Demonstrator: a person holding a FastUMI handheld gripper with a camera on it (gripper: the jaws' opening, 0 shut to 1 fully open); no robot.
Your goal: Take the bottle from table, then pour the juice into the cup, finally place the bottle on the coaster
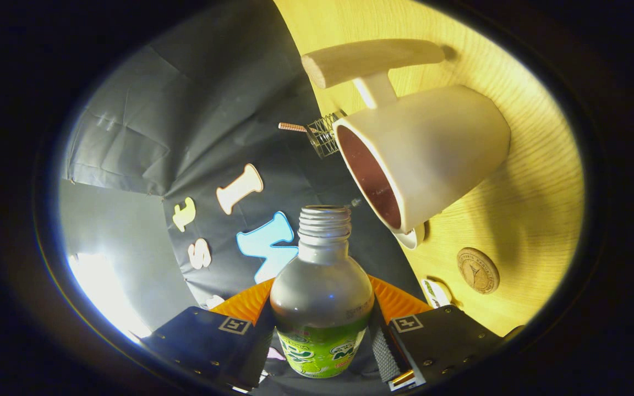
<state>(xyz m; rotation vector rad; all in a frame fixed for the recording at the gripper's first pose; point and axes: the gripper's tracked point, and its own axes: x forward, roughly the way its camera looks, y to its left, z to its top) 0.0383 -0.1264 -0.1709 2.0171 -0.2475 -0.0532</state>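
Note:
My gripper [321, 335] is shut on a clear bottle [321, 291] with a green label and no cap; both fingers [215, 344] press its sides. The whole view is rolled, so the wooden table [537, 181] stands like a wall on the right. The bottle's threaded mouth [325, 215] points just short of the white cup [421, 157], whose dark inside faces the bottle. The liquid sits low in the bottle, near the label. A round cork coaster [477, 270] lies on the table beyond the right finger, below the cup.
A pale wooden block [372, 60] rests on the table past the cup's handle. A small glass jar with a wire spring and a stick [320, 133] is behind the cup's rim. A small white lid-like piece [411, 238] lies beside the cup's base. Black cloth wall fills the left.

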